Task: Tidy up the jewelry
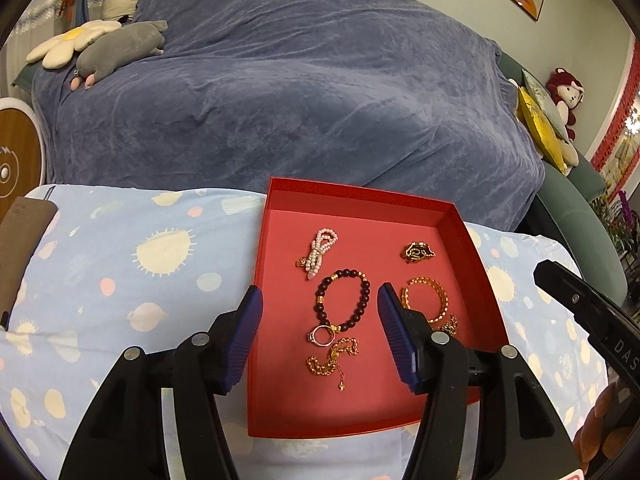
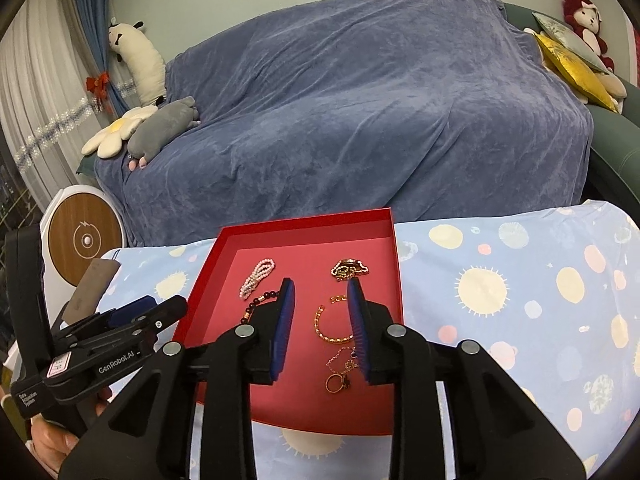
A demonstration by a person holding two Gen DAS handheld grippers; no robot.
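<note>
So, jewelry all sat loose in red tray (image 1: 472,248): pearl strand (image 1: 320,250), dark bead bracelet (image 1: 346,300), gold bangle (image 2: 332,324). Left gripper (image 1: 320,322) and right gripper (image 2: 320,320) hovered with jaws apart, holding nothing. Best approach: pinch one piece cleanly, avoid snagging chains. Tray rested on sun-print sheet (image 2: 500,280); blue-draped sofa (image 1: 300,92) behind.

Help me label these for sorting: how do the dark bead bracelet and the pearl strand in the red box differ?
The dark bead bracelet lies open as a round loop; the pearl strand is bunched into a narrow bundle. Its beads are dark maroon and larger; the pearls are pale and small. Both lie loose in the red box.
</note>
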